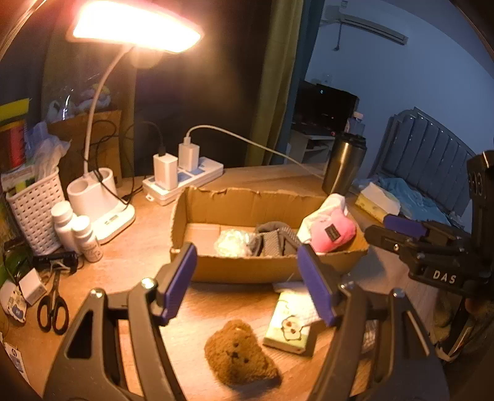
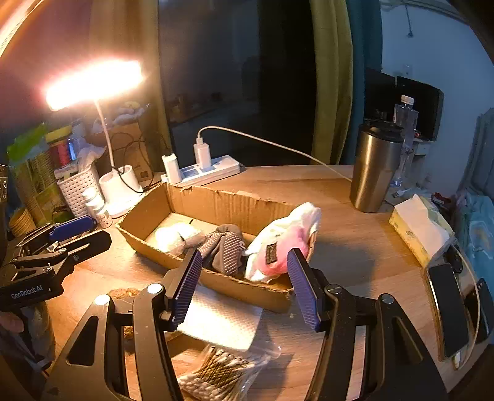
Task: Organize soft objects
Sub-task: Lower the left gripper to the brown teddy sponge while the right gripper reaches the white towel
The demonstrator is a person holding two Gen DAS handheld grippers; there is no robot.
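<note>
Two empty tools, pink plush perhaps overhanging cardboard box

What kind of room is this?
Probably a bedroom with a desk: a lit desk lamp and power strip stand on the wooden desk, and a padded bed headboard shows behind.

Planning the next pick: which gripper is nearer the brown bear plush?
Left. The left gripper hangs right over the brown bear plush; the right gripper is off to its right, by the cardboard box.
</note>
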